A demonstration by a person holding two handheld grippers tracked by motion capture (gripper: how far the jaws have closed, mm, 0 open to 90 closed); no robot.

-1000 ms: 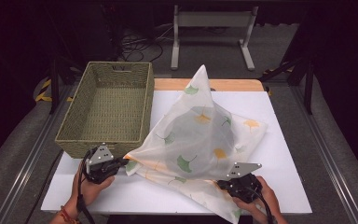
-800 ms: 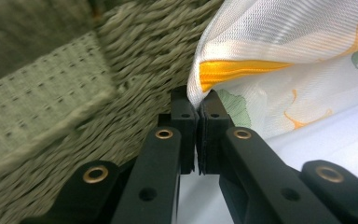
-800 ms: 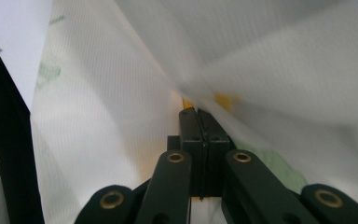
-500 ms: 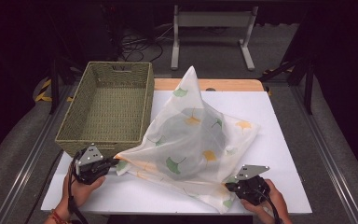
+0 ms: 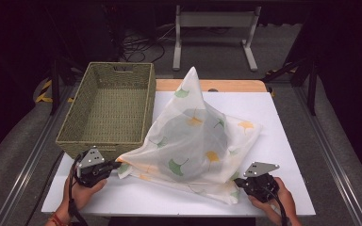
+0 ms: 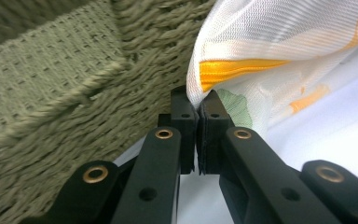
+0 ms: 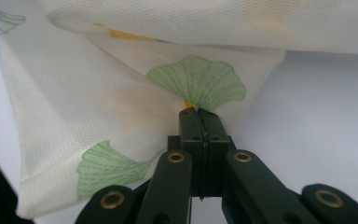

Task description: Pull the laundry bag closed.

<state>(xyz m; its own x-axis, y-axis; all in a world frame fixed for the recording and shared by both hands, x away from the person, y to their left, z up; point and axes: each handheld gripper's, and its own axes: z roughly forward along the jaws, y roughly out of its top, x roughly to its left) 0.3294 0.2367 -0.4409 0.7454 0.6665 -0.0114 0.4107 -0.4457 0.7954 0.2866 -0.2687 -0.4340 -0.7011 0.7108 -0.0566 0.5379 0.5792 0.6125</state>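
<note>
A sheer white mesh cloth printed with green and orange ginkgo leaves billows over the middle of the white table, one corner peaking up at the back. My left gripper is shut on the cloth's near-left edge, beside the basket's front corner. In the left gripper view the jaws pinch an orange-trimmed hem of the cloth. My right gripper is shut on the near-right corner. In the right gripper view its jaws clamp the cloth by a green leaf.
A woven green basket stands at the table's left, its wall close behind the left jaws. A wooden board lies along the table's far edge. A metal stand is on the floor beyond. Bare white table shows at the right.
Both hands have spread apart, left gripper leftward and right gripper rightward, stretching the cloth's near edge. The billowed cloth has shifted and settled lower on the table.
</note>
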